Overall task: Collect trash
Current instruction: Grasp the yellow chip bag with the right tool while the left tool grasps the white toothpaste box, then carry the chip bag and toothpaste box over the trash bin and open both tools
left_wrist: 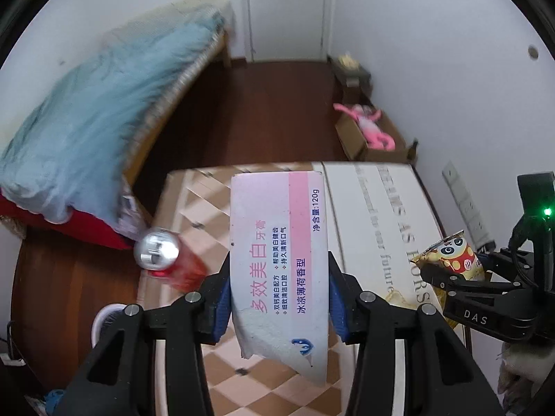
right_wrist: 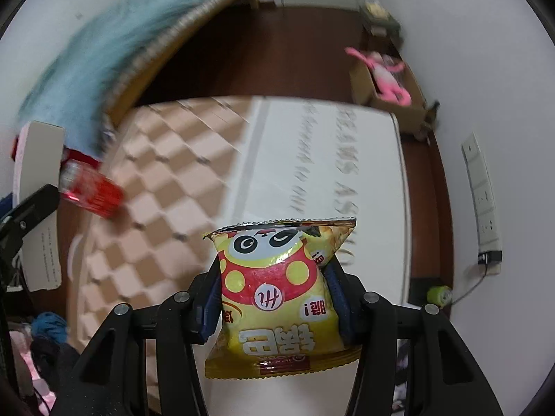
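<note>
Trash is sitting in both tools above the desk (left_wrist: 367, 201). The left tool (left_wrist: 279, 298) is squeezing a toothpaste box (left_wrist: 277, 242) across its middle; it looks light and easy to crush. The right tool (right_wrist: 275, 298) is pinching a snack bag (right_wrist: 277, 298) by its sides, soft and slippery. A red can (left_wrist: 173, 260) is lying near the desk's left edge.

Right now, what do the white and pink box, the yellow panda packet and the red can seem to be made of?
White and pink box: printed paperboard, matte; its lower edge looks torn and fibrous. Yellow panda packet: glossy plastic or foil film, with highlights, wrinkles and a crimped zigzag seal. Red can: probably metal, given its shiny silver end, though blur leaves this uncertain.
</note>
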Demonstrator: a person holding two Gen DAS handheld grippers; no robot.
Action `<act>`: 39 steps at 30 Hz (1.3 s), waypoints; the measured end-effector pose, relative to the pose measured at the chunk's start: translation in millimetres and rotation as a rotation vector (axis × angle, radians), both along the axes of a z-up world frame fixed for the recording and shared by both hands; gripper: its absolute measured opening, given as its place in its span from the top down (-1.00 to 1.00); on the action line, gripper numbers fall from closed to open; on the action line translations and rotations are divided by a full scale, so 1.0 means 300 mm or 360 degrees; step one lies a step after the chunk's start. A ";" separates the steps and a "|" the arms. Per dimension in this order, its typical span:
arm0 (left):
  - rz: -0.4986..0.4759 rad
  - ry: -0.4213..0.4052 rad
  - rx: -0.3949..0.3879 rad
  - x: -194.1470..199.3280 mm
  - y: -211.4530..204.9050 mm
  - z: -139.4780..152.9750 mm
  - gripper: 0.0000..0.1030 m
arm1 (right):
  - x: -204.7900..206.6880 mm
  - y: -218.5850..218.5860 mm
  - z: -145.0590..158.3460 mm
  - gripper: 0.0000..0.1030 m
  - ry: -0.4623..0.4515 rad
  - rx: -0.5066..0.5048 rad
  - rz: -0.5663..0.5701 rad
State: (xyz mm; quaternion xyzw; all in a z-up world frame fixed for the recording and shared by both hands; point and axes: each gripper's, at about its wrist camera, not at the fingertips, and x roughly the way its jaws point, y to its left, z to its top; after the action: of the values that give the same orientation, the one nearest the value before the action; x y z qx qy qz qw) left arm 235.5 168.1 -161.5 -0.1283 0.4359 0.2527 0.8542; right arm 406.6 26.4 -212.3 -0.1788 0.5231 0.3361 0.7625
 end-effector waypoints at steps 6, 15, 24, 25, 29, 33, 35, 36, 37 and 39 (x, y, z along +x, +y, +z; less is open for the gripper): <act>0.0132 -0.0084 0.0112 -0.236 0.111 0.135 0.17 | -0.217 0.145 0.186 -0.06 -0.0107 0.0187 0.0108; 0.0384 -0.0105 0.0212 -0.617 0.313 0.202 0.17 | -0.614 0.467 0.241 -0.06 -0.0057 0.0381 0.0375; 0.0669 -0.0037 0.0077 -0.910 0.551 0.038 0.17 | -0.949 0.796 0.019 -0.06 0.0170 0.0327 0.0577; 0.0685 -0.0026 0.0040 -0.933 0.576 0.010 0.17 | -0.975 0.831 -0.024 -0.06 0.0204 0.0310 0.0581; 0.0741 0.0033 -0.0224 -1.007 0.706 -0.162 0.17 | -1.041 0.948 -0.206 -0.06 0.0358 0.0220 0.0586; 0.0816 0.0069 -0.0494 -1.057 0.825 -0.337 0.17 | -1.071 1.045 -0.366 -0.06 0.0467 0.0140 0.0563; 0.0838 0.0084 -0.0590 -1.066 0.865 -0.407 0.17 | -1.088 1.084 -0.416 -0.06 0.0481 0.0115 0.0558; 0.0848 0.0100 -0.0609 -1.067 0.878 -0.426 0.17 | -1.088 1.098 -0.430 -0.06 0.0481 0.0104 0.0564; 0.0846 0.0115 -0.0634 -1.066 0.892 -0.449 0.16 | -1.098 1.120 -0.452 -0.06 0.0477 0.0087 0.0566; 0.0861 0.0142 -0.0695 -1.074 0.927 -0.487 0.12 | -1.105 1.156 -0.482 -0.06 0.0484 0.0071 0.0583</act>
State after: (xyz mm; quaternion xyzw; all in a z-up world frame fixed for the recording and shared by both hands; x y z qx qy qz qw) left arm -86.9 446.0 -307.6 -0.4077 0.4668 0.3759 0.6889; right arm 75.2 373.2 -356.9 -0.2012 0.5833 0.5032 0.6051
